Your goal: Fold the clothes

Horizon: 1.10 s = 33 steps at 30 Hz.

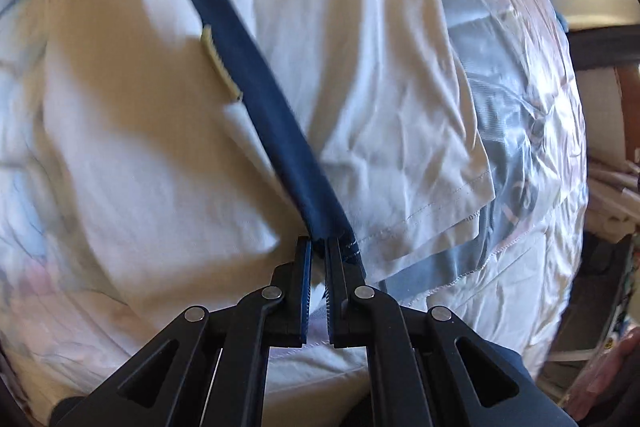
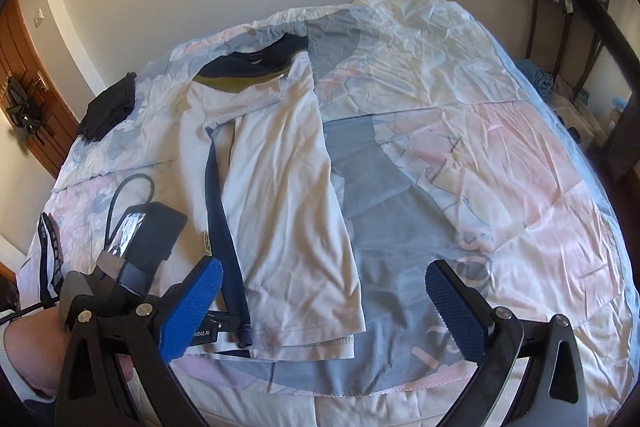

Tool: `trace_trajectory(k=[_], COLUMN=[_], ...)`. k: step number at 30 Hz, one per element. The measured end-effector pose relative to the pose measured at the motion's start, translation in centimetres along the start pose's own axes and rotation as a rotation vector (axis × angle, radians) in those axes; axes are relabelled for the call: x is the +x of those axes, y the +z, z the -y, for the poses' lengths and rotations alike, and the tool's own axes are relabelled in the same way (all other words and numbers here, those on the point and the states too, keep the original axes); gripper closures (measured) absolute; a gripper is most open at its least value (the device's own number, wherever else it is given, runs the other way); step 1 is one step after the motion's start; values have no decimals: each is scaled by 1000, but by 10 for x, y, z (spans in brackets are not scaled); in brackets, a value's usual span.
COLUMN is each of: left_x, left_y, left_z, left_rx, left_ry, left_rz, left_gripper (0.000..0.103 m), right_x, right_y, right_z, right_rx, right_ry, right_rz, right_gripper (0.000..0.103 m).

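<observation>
The left gripper (image 1: pixel 319 247) is clamped on the bottom end of the navy side stripe (image 1: pixel 256 75) of a white T-shirt (image 1: pixel 132 131), right at the hem, with its jaws nearly together and only a sliver of dark cloth between the tips; the bite looks shallow, so a sharp pull could, I judge, slip the stripe out, or drag the whole shirt askew across the patterned bedsheet (image 1: pixel 532 131) instead of turning one panel over; a small yellowish label (image 1: pixel 221 65) sits on the white cloth just beside the stripe. Further right, the shirt's already folded panel lies over the body with its stitched hem near the gripper; lifting the pinched edge too high could undo that fold. The left wrist view shows the grip closely but almost nothing of the garment's outline; the right wrist view gives what it lacks: the T-shirt (image 2: pixel 280 187) lies lengthwise on the bedsheet (image 2: pixel 500 147), dark collar at the far end, hem nearest the camera, with the left gripper (image 2: pixel 224 323) at the stripe's foot; a dark folded garment (image 2: pixel 108 111) rests well apart at the far left. The right gripper (image 2: pixel 324 307) hangs above the hem corner with its blue pads (image 2: pixel 456 311) wide apart, holding nothing.
</observation>
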State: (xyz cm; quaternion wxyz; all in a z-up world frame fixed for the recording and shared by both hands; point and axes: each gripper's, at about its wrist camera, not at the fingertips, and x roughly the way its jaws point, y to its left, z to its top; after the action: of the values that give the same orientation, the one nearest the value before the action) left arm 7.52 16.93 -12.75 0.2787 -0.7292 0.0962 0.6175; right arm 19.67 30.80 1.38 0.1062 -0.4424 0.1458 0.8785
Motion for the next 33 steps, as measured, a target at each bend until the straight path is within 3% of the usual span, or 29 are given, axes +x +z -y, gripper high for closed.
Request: trace_trajectory(k=[5,7,9,10,11,13,15,16,20,24,28,33], left_x=[-13,-46,-79,-98,-111,-136,-152,-158,-159,-139,-110,-87], left_y=[0,-4,-8,-10,-11,-13,-10,-9,-10,-19,-15,8], left_z=[-6,-4,1,3,2,-2,-13,-24,-59,-85,-112,-131], left_rx=[-55,-62,-28,-12,-7,2,-47,-100,-250,-351,-452,-438], left_ry=[-67,-104,-65,-5,41,163,254,260,268,292,282,230], left_rz=[14,127,235,308,368,501,573,613,682,709,686,643], left_gripper=[95,90,63,32,11,9,6,0,0,0,0,0], right_x=[9,11,13,15,18,24,31,33,51,83,122,193], right_y=[0,3,6,8,10,16,25,30,55,98,135,169], right_z=[1,-2,-5,-8,-11,-18,-31,-37,-63,-86,-123,-149], right_rx=[-5,-19,-36,-44,-52,-69,-102,-127,-206,-204,-237,-112], right_ry=[11,14,15,16,19,26,37,39,80,193,263,317], right_rz=[-11,-6,-4,-5,-8,-13,-11,-5,8,15,34,-52], right_gripper=[0,0,0,0,0,0,0,0,0,0,0,0])
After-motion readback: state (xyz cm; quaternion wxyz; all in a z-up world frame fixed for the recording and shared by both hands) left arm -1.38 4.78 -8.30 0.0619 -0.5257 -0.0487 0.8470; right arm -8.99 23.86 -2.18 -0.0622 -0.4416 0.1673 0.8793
